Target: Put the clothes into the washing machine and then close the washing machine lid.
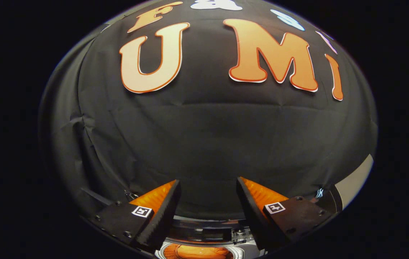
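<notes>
Washing machine [204, 248] below claw [208, 198], wall beyond

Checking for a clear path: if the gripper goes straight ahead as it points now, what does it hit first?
Probably the black cloth wall; nothing shows between it and the open hand-held gripper, though depth is unclear.

A pale surface [355, 181], perhaps a tabletop edge, shows beside the booth wall.

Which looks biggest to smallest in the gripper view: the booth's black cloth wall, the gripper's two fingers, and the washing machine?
1. Black cloth wall, by far.
2. The open gripper, its fingers magnified by nearness.
3. Washing machine, just a sliver between the fingers.
</notes>
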Motion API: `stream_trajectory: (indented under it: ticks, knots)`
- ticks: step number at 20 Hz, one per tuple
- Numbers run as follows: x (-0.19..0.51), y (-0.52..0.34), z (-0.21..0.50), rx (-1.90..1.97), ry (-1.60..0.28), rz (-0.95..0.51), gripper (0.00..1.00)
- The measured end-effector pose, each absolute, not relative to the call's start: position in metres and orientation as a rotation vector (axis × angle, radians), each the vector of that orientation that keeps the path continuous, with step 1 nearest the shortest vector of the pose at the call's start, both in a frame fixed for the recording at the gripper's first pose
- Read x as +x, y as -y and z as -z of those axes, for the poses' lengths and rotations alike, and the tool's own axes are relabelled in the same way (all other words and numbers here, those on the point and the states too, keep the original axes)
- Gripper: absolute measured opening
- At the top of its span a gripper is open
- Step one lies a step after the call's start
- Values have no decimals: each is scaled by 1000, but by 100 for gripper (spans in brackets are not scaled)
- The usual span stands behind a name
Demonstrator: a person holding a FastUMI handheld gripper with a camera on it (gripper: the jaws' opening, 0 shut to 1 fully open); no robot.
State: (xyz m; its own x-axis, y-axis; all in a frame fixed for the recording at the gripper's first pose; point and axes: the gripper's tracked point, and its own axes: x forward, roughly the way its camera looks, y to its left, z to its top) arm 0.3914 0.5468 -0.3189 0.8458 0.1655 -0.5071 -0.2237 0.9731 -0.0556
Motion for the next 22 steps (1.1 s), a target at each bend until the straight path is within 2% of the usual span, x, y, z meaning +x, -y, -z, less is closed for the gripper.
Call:
stream_trajectory:
  ticks: [13,22]
  knots:
    - [377,-542,316,-111,-545,-234,99]
    - [337,-536,305,-103,-462,-250,99]
